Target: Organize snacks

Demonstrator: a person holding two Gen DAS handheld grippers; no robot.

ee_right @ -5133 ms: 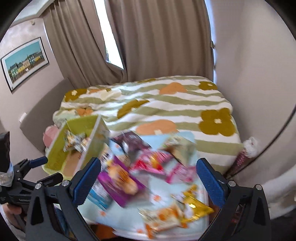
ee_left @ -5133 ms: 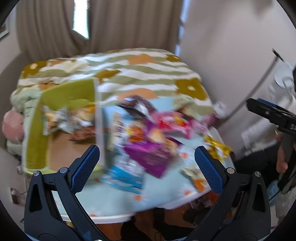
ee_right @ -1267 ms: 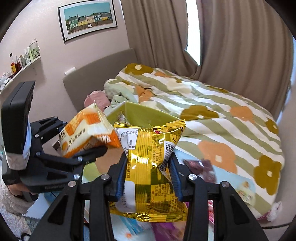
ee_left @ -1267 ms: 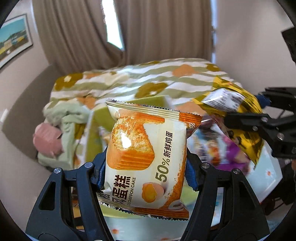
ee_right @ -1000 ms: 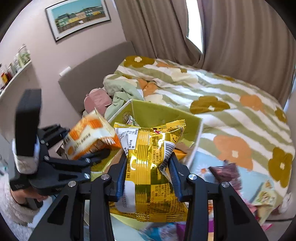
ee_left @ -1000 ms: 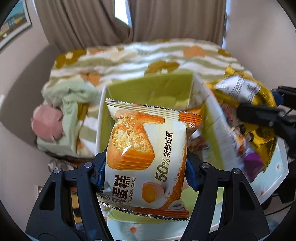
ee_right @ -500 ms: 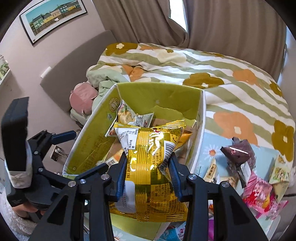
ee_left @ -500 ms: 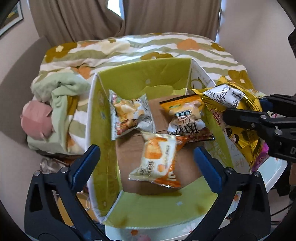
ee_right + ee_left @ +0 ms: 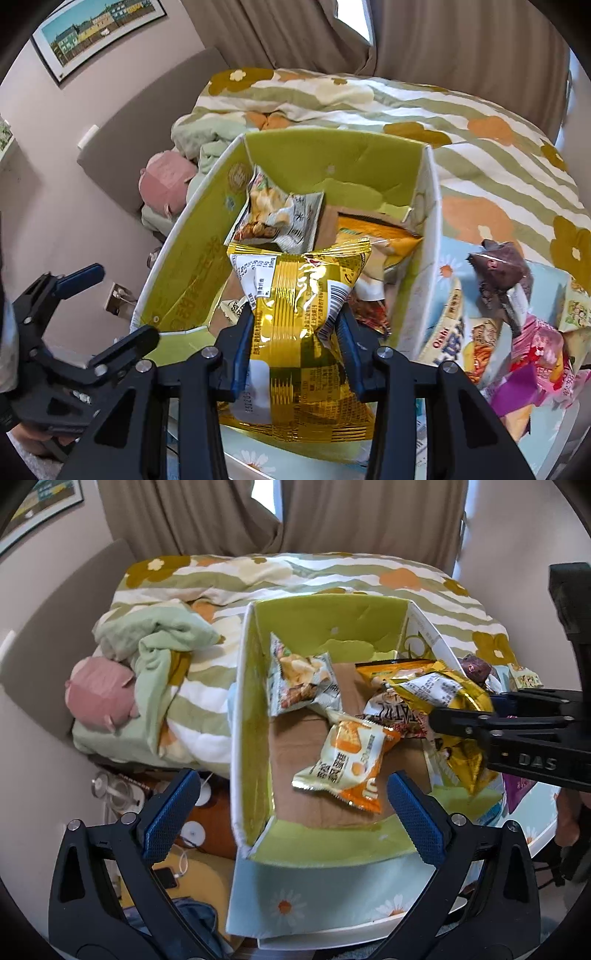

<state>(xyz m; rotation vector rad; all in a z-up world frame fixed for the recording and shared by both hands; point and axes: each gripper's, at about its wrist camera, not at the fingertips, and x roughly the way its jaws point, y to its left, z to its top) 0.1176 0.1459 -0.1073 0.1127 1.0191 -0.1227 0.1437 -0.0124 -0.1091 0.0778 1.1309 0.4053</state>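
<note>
Right tongs (image 9: 295, 328) pinching gold snack bag (image 9: 299, 332) over green box (image 9: 332, 155); left tongs (image 9: 291, 812) spread, at seven o'clock.

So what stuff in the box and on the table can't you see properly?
- Orange packet: in the left wrist view the gold bag covers most of it.
- Cake packet: in the right wrist view the gold bag and right gripper hide nearly all of it.
- Snacks on the table: cut off by the right wrist view's edge.
- Box floor: partly covered by packets.
</note>
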